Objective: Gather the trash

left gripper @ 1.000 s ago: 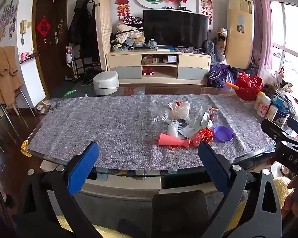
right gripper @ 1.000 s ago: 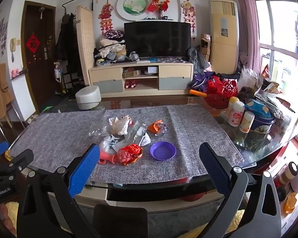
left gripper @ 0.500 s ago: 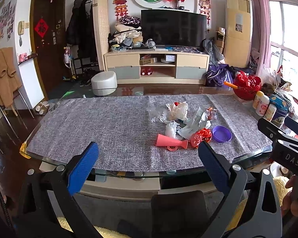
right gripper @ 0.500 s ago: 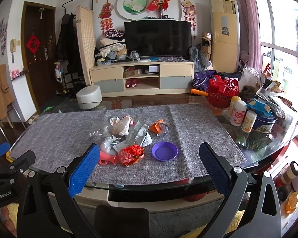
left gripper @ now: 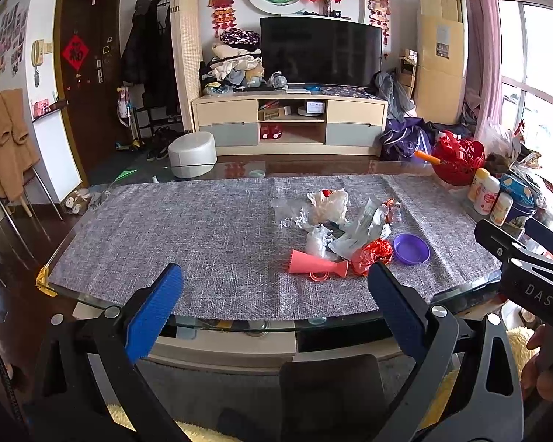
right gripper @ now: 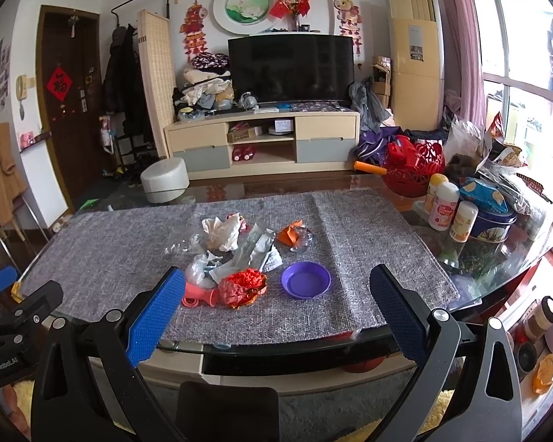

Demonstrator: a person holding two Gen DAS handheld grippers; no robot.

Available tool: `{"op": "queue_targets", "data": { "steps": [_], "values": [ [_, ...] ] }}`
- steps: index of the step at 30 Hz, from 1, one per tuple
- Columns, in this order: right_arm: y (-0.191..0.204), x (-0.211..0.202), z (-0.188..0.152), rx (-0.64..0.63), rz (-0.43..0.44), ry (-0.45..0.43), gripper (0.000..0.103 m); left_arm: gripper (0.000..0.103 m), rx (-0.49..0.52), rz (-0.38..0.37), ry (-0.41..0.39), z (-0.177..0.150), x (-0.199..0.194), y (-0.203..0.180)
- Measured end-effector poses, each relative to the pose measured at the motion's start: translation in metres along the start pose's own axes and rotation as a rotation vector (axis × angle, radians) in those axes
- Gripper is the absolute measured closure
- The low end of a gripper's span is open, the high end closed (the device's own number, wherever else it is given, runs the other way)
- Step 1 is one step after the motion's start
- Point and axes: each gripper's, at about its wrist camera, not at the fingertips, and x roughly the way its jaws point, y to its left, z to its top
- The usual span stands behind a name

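Observation:
A heap of trash lies on the grey table mat: a crumpled red foil wrapper, silver wrappers, a crumpled white tissue, clear plastic, an orange wrapper and a pink funnel-shaped piece. A purple dish sits right of the heap. My left gripper is open and empty, in front of the table's near edge. My right gripper is open and empty, also short of the table.
Bottles, a blue tin and a red basket crowd the table's right end. The glass table edge runs just ahead of both grippers. A white stool and a TV cabinet stand beyond.
Both views have shifted slightly; the grippers stay open and empty in front of the table. The trash has not moved.

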Motion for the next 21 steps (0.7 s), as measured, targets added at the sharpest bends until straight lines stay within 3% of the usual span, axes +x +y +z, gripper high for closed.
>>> {"op": "queue_targets", "data": {
  "steps": [21],
  "values": [
    [-0.0055, 0.0024, -0.0019, 0.02, 0.009, 0.001, 0.003, 0.008, -0.005, 0.0, 0.006, -0.0027, 0.0037, 0.0007]
  ]
}}
